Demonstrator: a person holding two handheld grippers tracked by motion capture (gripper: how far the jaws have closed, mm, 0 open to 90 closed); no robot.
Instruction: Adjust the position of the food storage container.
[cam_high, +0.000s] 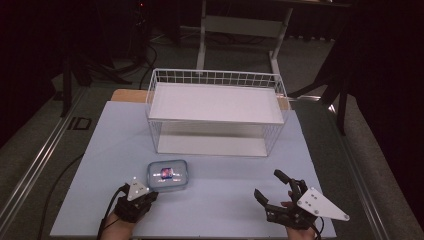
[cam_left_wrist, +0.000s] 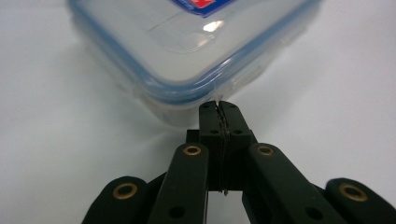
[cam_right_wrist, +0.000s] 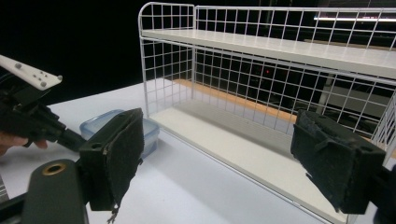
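Plastic, light and stiff by the look of it — the lidded food box (cam_high: 168, 175) probably slides easily on the smooth table (cam_high: 225, 200), so gripping across its side walls seems best. Left gripper (cam_high: 150, 196), jaws closed and empty, noses against its near corner. Clear, blue-sealed, labelled lid. Right gripper (cam_high: 272, 189) hangs wide open — well apart.

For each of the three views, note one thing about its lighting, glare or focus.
High view: the table is lit and the room behind it is dark. Left gripper view: a glare spot sits on the container lid, whose far part looks soft. Right gripper view: the near jaw pads look blurred, while the wire shelf looks sharper.
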